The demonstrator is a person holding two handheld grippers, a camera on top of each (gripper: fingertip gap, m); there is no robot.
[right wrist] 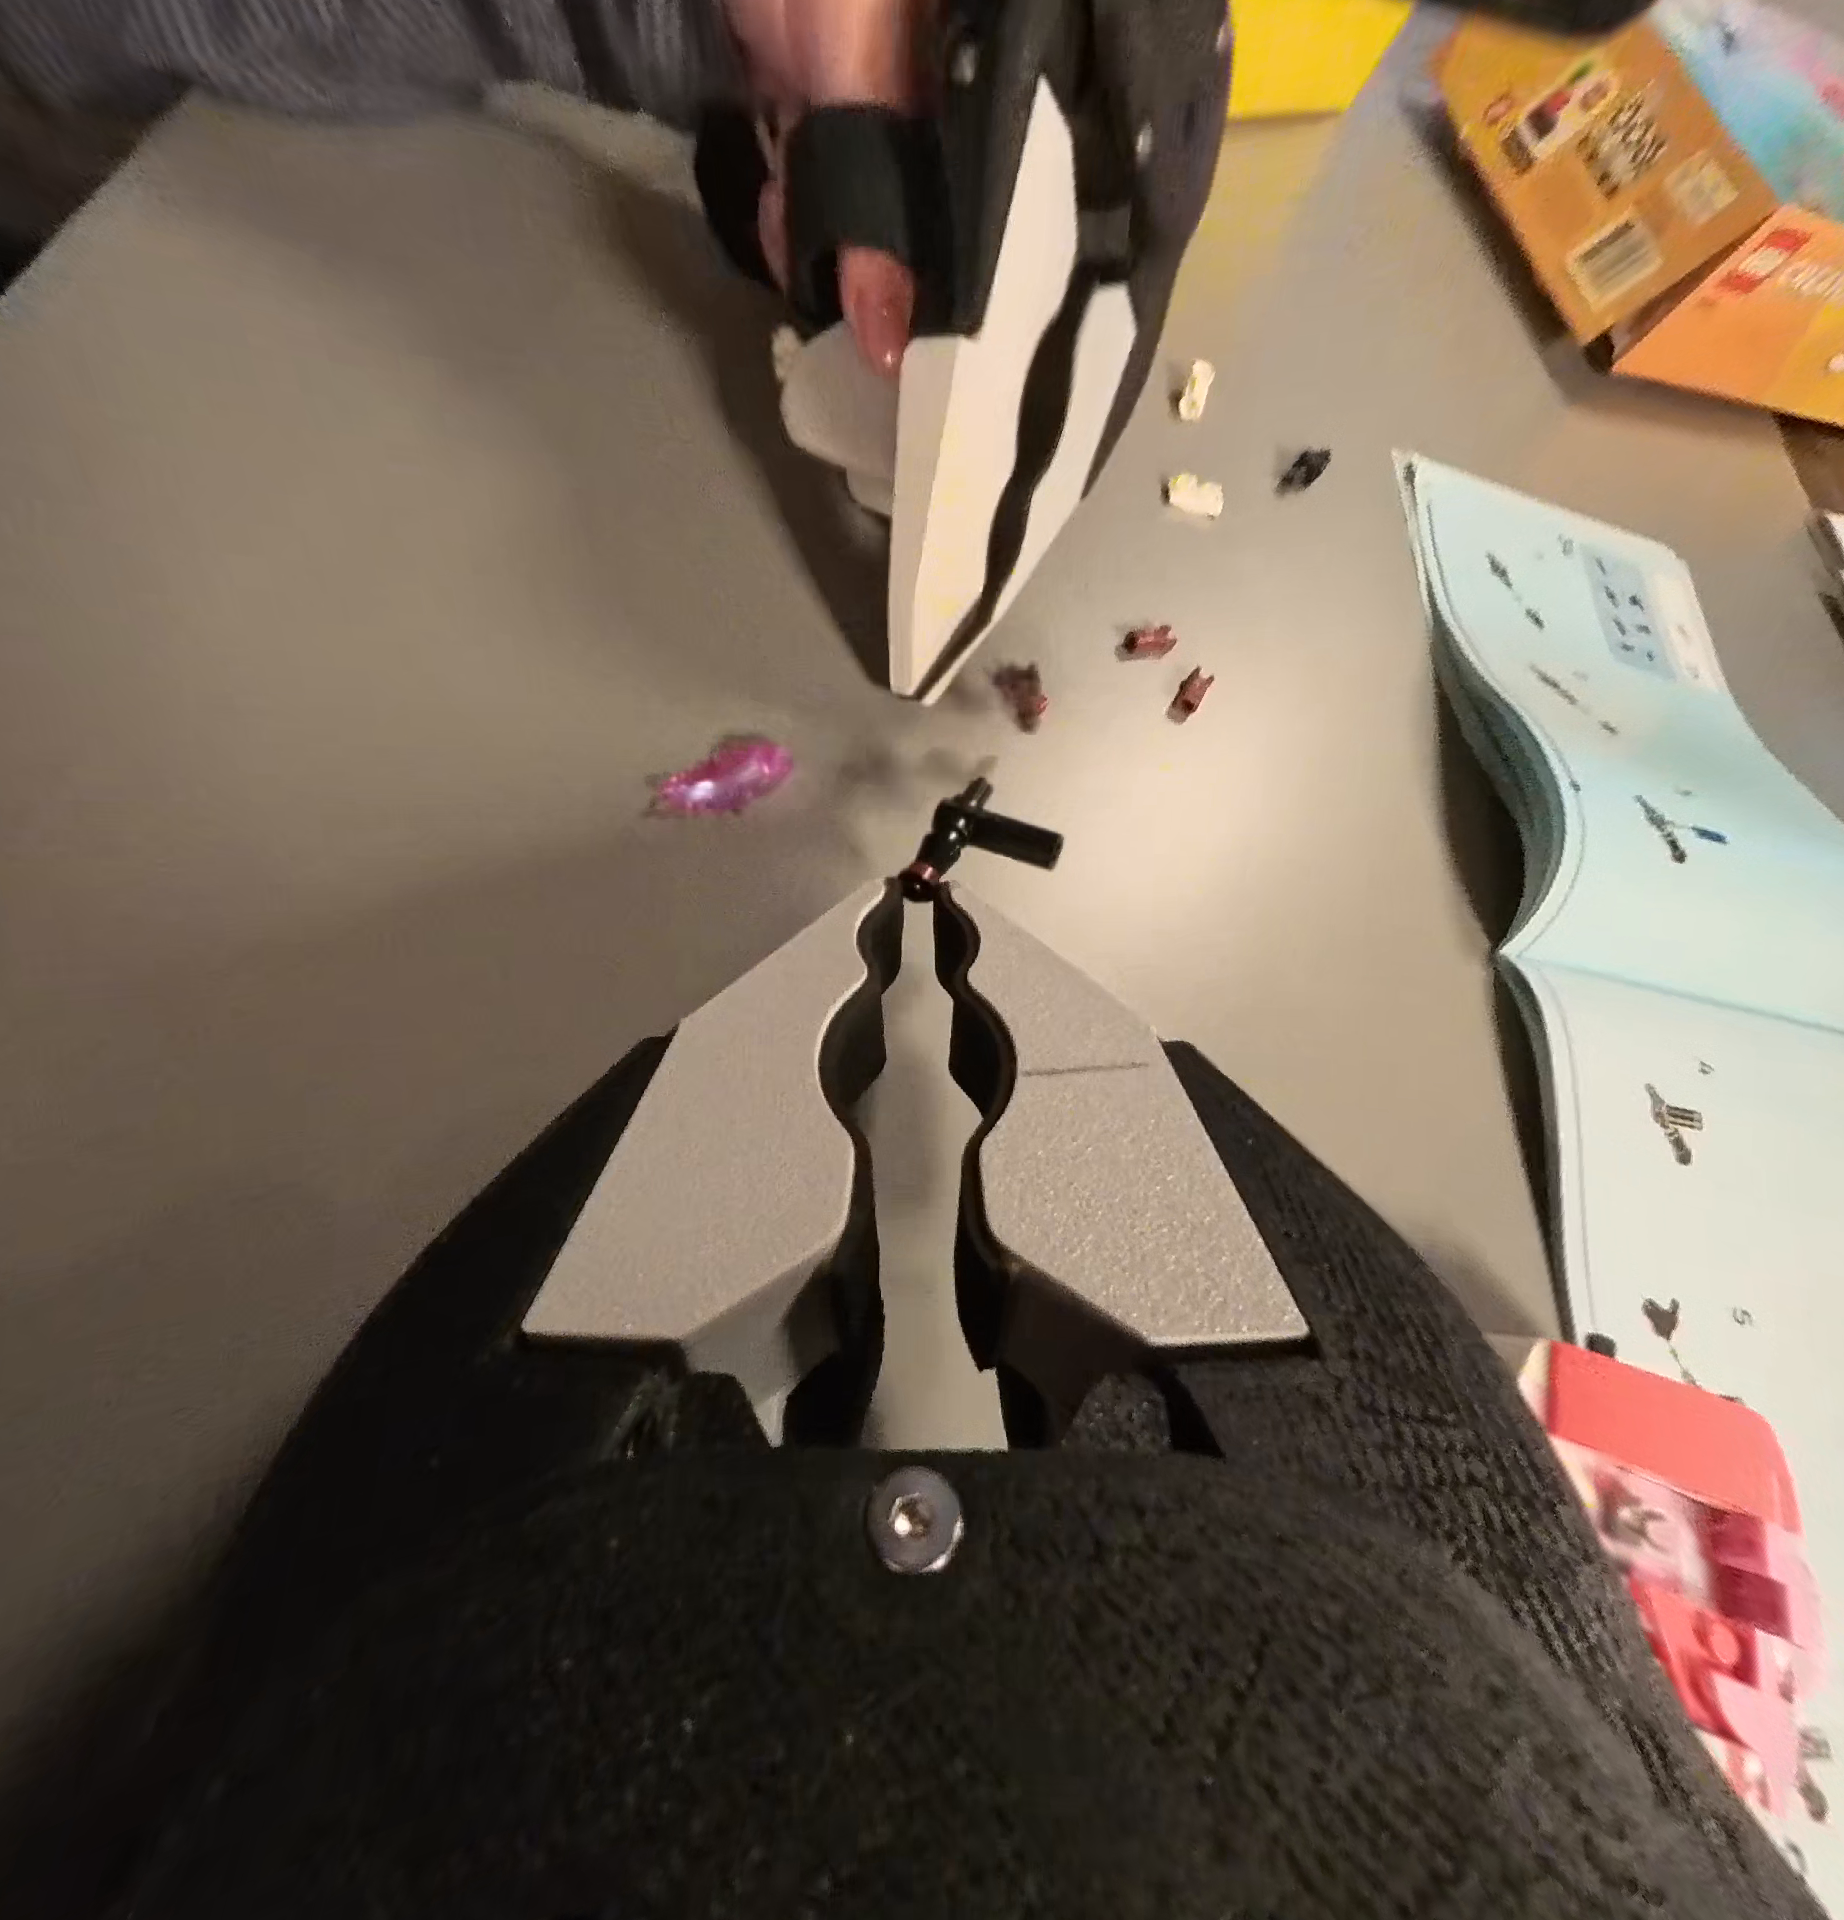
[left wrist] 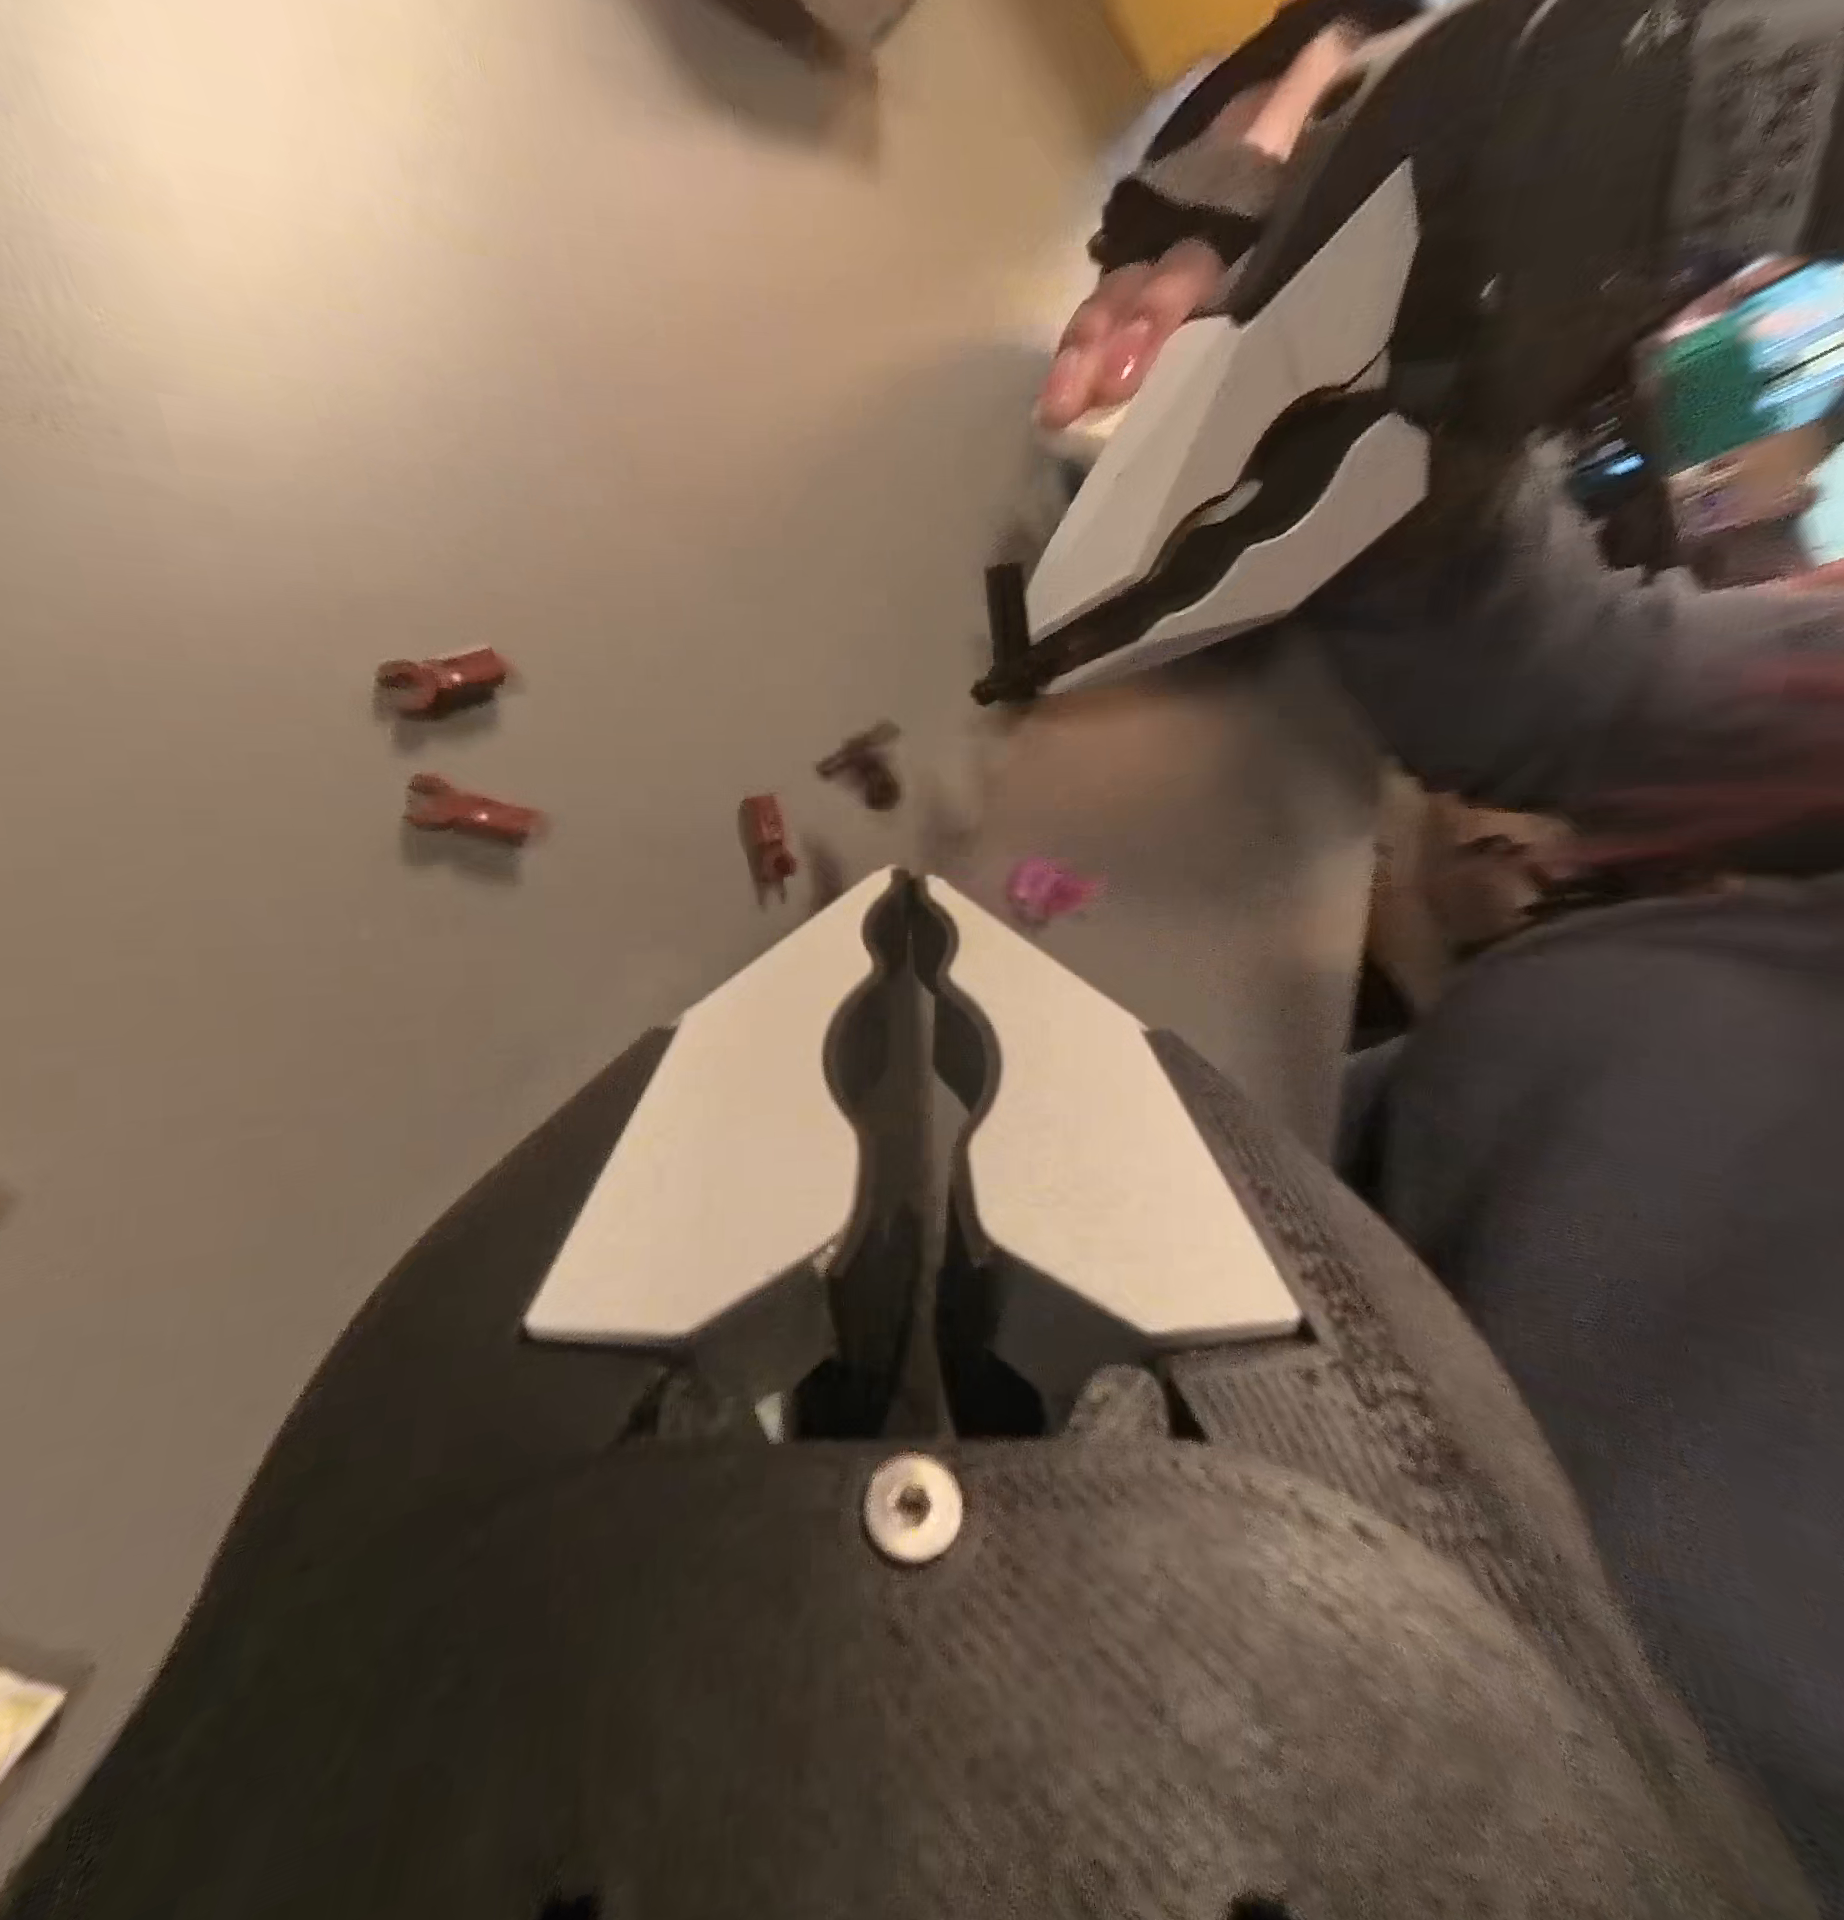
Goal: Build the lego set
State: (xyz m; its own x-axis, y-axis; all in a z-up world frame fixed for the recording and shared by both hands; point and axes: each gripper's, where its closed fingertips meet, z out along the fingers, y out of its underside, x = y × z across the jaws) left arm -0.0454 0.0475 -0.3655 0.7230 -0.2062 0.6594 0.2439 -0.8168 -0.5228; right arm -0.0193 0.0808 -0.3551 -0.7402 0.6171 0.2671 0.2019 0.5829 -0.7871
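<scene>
- Two grippers meet over a grey worktop (right wrist: pixel 274 520) strewn with small toy-brick parts; both views are motion-blurred.
- Right gripper (right wrist: pixel 920 883), centre of its own view, is clenched on a small black pin assembly (right wrist: pixel 985 831), pinching its dark red-ringed end so that the crosswise black bar juts clear ahead of the fingertips, seemingly to leave that end free.
- Left gripper (left wrist: pixel 907 878) has its fingertips pressed together on nothing visible; in the right wrist view it points down from the upper centre, its tip just above the worktop near a brown part (right wrist: pixel 1022 691).
- Four brown clips (left wrist: pixel 440 677) lie scattered at centre left of the left wrist view, a pink translucent piece (right wrist: pixel 720 774) just beside the grippers.
- Open at the right edge, a pale blue booklet (right wrist: pixel 1624 779) lies within sight, probably for reference; pink bricks (right wrist: pixel 1666 1538) sit at lower right.
</scene>
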